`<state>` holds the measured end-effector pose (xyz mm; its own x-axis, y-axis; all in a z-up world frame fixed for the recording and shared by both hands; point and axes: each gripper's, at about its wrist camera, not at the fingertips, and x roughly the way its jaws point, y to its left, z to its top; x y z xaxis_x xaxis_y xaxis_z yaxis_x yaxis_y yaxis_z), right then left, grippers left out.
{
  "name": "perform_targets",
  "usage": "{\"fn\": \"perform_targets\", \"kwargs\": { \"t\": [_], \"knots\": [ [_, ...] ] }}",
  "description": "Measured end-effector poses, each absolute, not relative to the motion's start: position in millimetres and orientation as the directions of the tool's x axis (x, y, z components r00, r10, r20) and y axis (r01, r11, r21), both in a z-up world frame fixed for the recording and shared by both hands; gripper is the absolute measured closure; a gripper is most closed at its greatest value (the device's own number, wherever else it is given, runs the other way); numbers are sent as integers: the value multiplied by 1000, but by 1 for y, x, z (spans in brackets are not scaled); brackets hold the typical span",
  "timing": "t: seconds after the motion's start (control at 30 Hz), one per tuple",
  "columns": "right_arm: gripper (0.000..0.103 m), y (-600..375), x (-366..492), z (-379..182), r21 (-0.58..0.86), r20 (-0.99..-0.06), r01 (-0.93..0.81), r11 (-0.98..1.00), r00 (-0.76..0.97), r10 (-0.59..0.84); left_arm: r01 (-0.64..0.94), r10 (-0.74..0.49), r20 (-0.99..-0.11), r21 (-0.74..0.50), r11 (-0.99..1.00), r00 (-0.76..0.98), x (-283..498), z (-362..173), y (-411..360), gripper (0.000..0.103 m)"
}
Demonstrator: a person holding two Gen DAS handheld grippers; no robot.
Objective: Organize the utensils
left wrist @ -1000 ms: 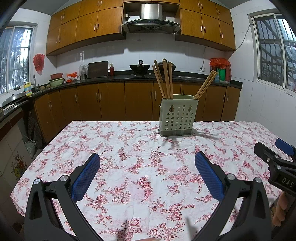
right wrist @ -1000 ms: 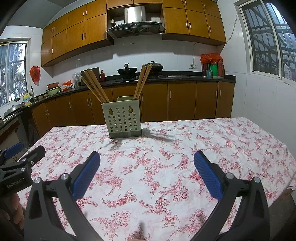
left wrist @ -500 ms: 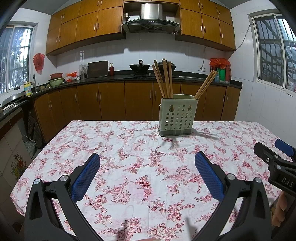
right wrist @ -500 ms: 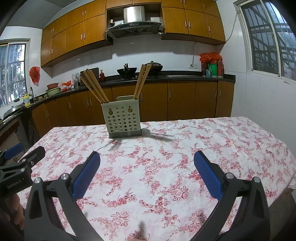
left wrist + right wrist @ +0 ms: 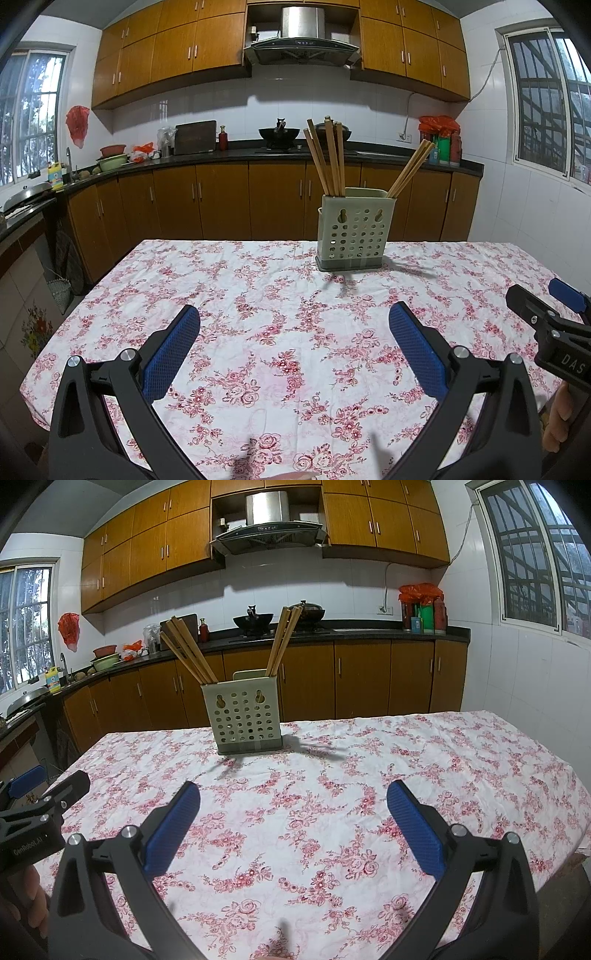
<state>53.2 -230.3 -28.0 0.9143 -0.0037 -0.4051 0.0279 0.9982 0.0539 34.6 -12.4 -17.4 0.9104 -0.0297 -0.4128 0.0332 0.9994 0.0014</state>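
As far as both views show, the task looks nearly done or fully done: all the long wooden chopsticks point(image 5: 327, 158) stand already in the pale green perforated plastic utensil holder point(image 5: 352, 232), in two groups, one bunch at its left side and one bunch point(image 5: 410, 168) leaning out to the right. No loose utensil is visible on the counter with the white cloth printed w/ red flowers point(image 5: 258, 317); the cloth between the holder and the tools is bare, so I judge nothing is left to pick up, at least in the part that the cameras see. The holder stands upright at the far middle of the counter, well apart from both tools.

Left tool point(image 5: 293, 347): the blue-padded fingers are spread wide, nothing between them, and it touches nothing. Right tool point(image 5: 291, 825): same, spread wide and empty, above the cloth approx. at the near edge. Each tool appears also at the side of the other view, held by a hand.
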Motion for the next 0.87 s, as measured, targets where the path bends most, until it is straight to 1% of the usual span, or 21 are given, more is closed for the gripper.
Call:
{"fn": "perform_targets", "kwargs": {
  "t": [0.87],
  "knots": [
    [4, -230, 53, -27, 56, -406, 29, 998, 914, -4, 33, -30, -417, -1, 999, 909, 36, -19, -13, 2]
  ]
}}
